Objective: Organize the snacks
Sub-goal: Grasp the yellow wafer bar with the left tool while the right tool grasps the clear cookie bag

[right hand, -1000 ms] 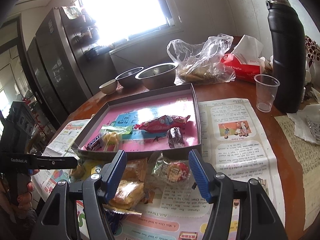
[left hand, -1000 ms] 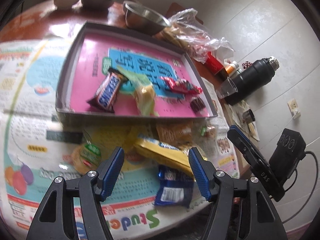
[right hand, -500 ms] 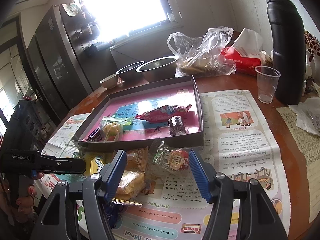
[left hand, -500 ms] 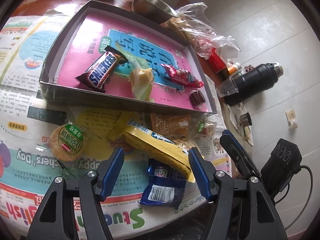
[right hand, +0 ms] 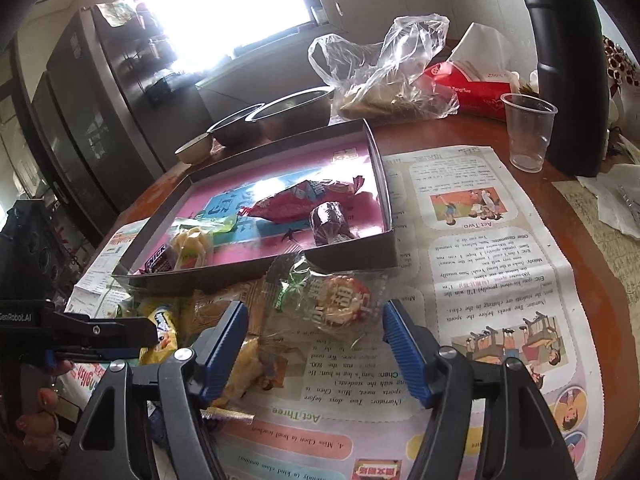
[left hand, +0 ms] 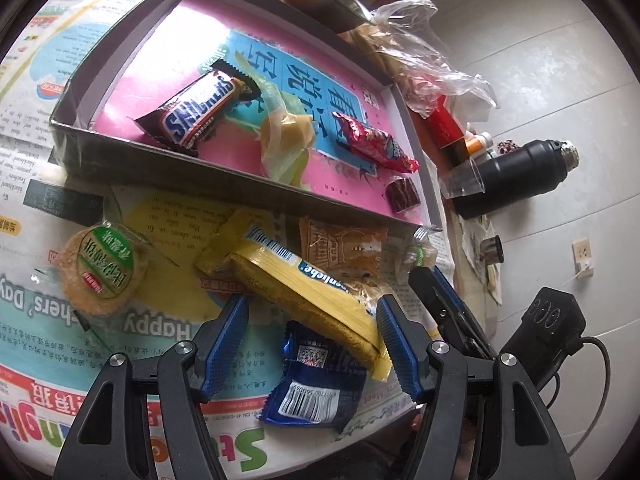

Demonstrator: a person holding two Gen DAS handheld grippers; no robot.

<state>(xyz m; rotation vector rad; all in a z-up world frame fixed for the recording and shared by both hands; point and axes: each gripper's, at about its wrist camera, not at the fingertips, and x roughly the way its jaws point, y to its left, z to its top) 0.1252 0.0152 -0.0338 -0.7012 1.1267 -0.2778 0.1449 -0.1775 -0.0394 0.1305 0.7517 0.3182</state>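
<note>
A round brown wooden table (right hand: 432, 132) is covered in part by printed newspaper sheets (right hand: 480, 248). Directly on the wood are seen two steel bowls (right hand: 292, 110), a small ceramic bowl (right hand: 195, 148), a clear plastic bag (right hand: 384, 76), a plastic cup (right hand: 528, 132) and a black flask (right hand: 568, 60).

4 snacks (left hand: 200, 114) in tray (left hand: 132, 156), 6 scattered outside

The right gripper (right hand: 314, 330) hung over the newspaper (right hand: 480, 248), jaws just widened, a clear-wrapped round snack (right hand: 336, 300) lying loose between them. At twelve o'clock sat the tray (right hand: 360, 254); at two o'clock, a cup (right hand: 528, 132).
</note>
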